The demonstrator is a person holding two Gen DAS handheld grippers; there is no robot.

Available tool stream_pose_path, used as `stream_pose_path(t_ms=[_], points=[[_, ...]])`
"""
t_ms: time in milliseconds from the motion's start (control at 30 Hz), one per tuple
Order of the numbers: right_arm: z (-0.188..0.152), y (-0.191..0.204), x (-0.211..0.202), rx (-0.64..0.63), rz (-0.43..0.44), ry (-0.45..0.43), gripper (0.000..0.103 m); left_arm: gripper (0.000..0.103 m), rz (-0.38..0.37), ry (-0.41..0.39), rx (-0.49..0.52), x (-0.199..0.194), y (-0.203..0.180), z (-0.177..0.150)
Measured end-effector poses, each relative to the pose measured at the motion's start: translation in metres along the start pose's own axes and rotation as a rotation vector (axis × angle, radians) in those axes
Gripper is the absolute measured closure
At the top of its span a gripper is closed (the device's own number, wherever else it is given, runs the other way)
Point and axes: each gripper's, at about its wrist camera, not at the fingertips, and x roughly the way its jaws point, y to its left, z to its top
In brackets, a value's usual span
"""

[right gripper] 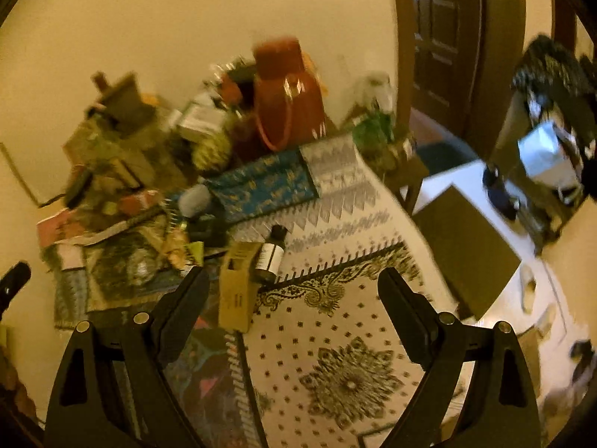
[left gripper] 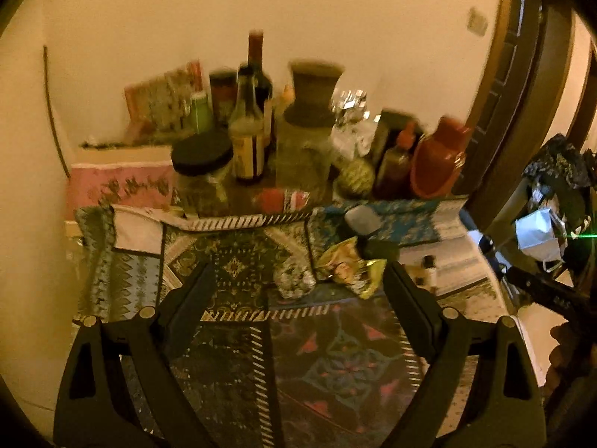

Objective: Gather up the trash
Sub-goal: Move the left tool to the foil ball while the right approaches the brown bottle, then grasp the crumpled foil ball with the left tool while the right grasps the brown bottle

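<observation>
My left gripper (left gripper: 298, 280) is open and empty above the patterned tablecloth (left gripper: 231, 373). Just ahead of its fingertips lie a crumpled foil ball (left gripper: 294, 280) and a crumpled yellow wrapper (left gripper: 350, 265). My right gripper (right gripper: 293, 283) is open and empty over the white part of the cloth (right gripper: 335, 336). Ahead of its left finger lie a small tan carton (right gripper: 237, 287) and a small dark bottle with a white label (right gripper: 270, 257). The foil ball (right gripper: 140, 267) and the wrapper (right gripper: 177, 246) show further left. A black trash bag (left gripper: 556, 186) with white paper in it hangs at the far right.
Jars, bottles and a red jug (left gripper: 440, 156) crowd the back of the table against the wall. A grey rounded object (left gripper: 360, 218) lies behind the wrapper. A brown door (right gripper: 447, 37) stands right. The bag also shows in the right wrist view (right gripper: 552, 112), over white floor with a dark mat (right gripper: 466, 246).
</observation>
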Motion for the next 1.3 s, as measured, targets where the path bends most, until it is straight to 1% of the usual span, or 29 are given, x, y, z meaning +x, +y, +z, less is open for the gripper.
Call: stream_pose_path(t_ms=[67,100,133,233,300,367,400,433,500,533,600,667,700,800,867,900,933,967,1000,1067,1167,1300], points=[[0.002,0.001,0.021,0.025,-0.015,0.023,0.014,0.012,-0.016,0.039,-0.011,0.024,0.007,-0.001],[0.004,0.002,0.031,0.031,-0.020,0.034,0.017,0.012,-0.028,0.061,-0.018,0.038,0.010,-0.002],[0.005,0.003,0.043,0.038,-0.026,0.052,0.023,0.012,-0.038,0.078,-0.023,0.049,0.012,-0.003],[0.006,0.007,0.069,0.048,-0.033,0.089,0.033,0.012,-0.064,0.134,-0.026,0.083,0.015,-0.004],[0.005,0.009,0.087,0.055,-0.027,0.116,0.037,0.012,-0.074,0.165,-0.024,0.105,0.015,-0.007],[0.003,0.012,0.103,0.057,-0.027,0.146,0.044,0.012,-0.080,0.185,-0.026,0.120,0.015,-0.009],[0.002,0.013,0.110,0.055,-0.026,0.160,0.050,0.012,-0.084,0.198,-0.030,0.130,0.015,-0.011],[0.001,0.013,0.116,0.053,-0.024,0.172,0.052,0.012,-0.088,0.206,-0.032,0.137,0.015,-0.012],[-0.001,0.013,0.122,0.072,0.006,0.177,0.052,0.013,-0.086,0.219,-0.034,0.149,0.013,-0.015],[-0.002,0.014,0.124,0.076,0.007,0.179,0.052,0.015,-0.084,0.223,-0.035,0.154,0.013,-0.015],[-0.003,0.015,0.127,0.071,-0.001,0.182,0.052,0.018,-0.068,0.228,-0.032,0.166,0.012,-0.017],[-0.003,0.017,0.127,0.057,-0.021,0.169,0.053,0.023,-0.056,0.236,-0.029,0.175,0.011,-0.018],[-0.003,0.018,0.128,0.049,-0.029,0.164,0.053,0.024,-0.052,0.243,-0.029,0.181,0.011,-0.019],[-0.002,0.022,0.130,0.008,-0.064,0.154,0.059,0.027,-0.038,0.254,-0.029,0.192,0.009,-0.021],[-0.001,0.028,0.134,-0.047,-0.106,0.153,0.066,0.033,-0.032,0.264,-0.031,0.198,0.009,-0.023],[0.000,0.031,0.135,-0.074,-0.122,0.152,0.076,0.036,-0.029,0.271,-0.034,0.200,0.008,-0.024],[0.000,0.031,0.136,-0.087,-0.128,0.150,0.077,0.040,-0.027,0.277,-0.036,0.202,0.008,-0.025],[0.000,0.032,0.136,-0.091,-0.127,0.150,0.077,0.046,-0.024,0.284,-0.037,0.205,0.007,-0.026],[0.000,0.031,0.136,-0.091,-0.124,0.150,0.077,0.048,-0.020,0.297,-0.036,0.207,0.006,-0.028],[0.001,0.029,0.136,-0.080,-0.108,0.158,0.077,0.051,-0.008,0.288,-0.026,0.205,0.004,-0.028],[0.005,0.022,0.134,-0.028,-0.047,0.181,0.078,0.052,-0.007,0.287,-0.023,0.202,0.001,-0.027],[0.010,0.015,0.113,-0.019,-0.028,0.159,0.078,0.052,-0.006,0.269,-0.020,0.185,-0.001,-0.024]])
